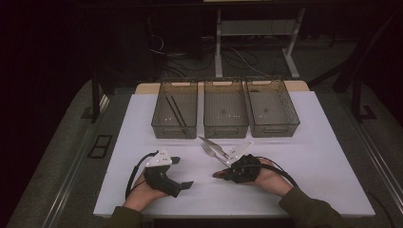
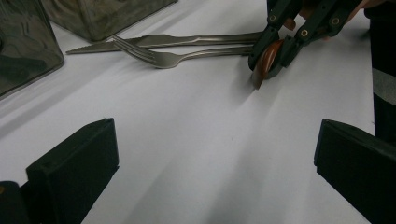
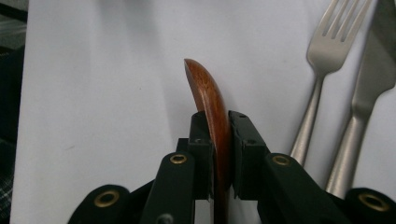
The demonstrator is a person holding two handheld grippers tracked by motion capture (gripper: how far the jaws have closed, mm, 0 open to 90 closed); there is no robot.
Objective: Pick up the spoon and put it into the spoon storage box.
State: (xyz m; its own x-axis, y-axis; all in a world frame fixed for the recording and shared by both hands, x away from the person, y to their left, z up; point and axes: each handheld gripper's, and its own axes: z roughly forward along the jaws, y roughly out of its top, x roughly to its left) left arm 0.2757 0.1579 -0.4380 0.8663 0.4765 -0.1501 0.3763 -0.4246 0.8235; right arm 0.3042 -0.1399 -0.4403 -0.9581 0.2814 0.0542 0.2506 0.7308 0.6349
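The left gripper [image 1: 177, 172] is held at the near left of the white table [image 1: 313, 161], jaws spread wide with nothing between them. Right of it, the right gripper [image 3: 217, 154] is clamped on a wooden spoon [image 3: 211, 100], pinched edge-on. A fork [image 2: 177, 56] and knife [image 2: 154, 41] lie just beyond, before three trays [image 1: 225, 130]. The grip should be kept firm and the spoon lifted straight, so the fork is not nudged.

Olive-green sleeves [image 1: 309, 211]; black grippers with brass screws [image 3: 179, 159], grey three-cornered plates [image 1: 159, 158] and black cables [image 1: 135, 171].
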